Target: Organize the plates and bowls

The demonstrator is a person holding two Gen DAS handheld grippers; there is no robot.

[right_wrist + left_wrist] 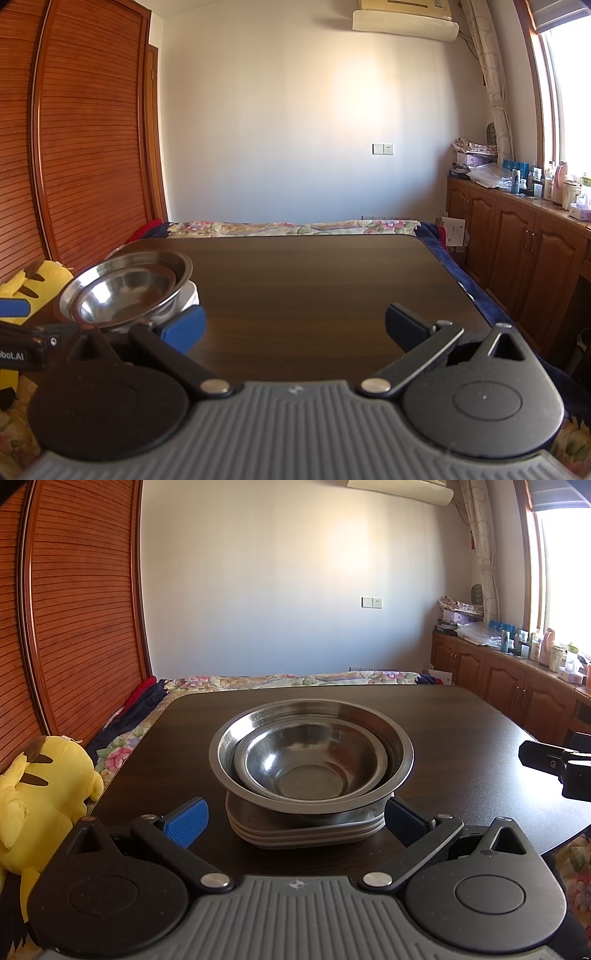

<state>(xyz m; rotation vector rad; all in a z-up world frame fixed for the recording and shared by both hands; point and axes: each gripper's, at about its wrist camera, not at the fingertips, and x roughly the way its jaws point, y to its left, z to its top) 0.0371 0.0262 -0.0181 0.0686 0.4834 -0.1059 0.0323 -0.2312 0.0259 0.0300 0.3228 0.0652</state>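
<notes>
- Left wrist view: a wide steel bowl [310, 734] with a flat flared rim sits on a stack of plates [306, 829]; a smaller steel bowl [310, 764] is nested inside it, tilted slightly toward the near left.
- Both bowls are polished, round and shiny, with flat bottoms that mirror the room.
- The plates are grey with pale ribbed edges and rounded corners, lying flat on the dark wood-grain worktop [461, 731].
- Left gripper [295, 821] is level and low over the worktop's near edge, its fingers spread wide to either side of the plate stack; whether the pads touch it I cannot tell.
- One pad [186, 821] is blue and finely ridged; the other [404, 821] looks dark in shadow.
- Black linkage arms with metal pivot pins join a grey ribbed body.
- Right wrist view: the right gripper [295, 328] is held level over bare worktop [332, 277], fingers wide apart and holding nothing.
- The bowl stack [125, 288] stands to its left, beside the left gripper's black body [22, 345].
- A yellow plush toy [40, 794] lies off the worktop's left edge, on a floral bed [295, 679] below a slatted wooden wardrobe [81, 609].
</notes>
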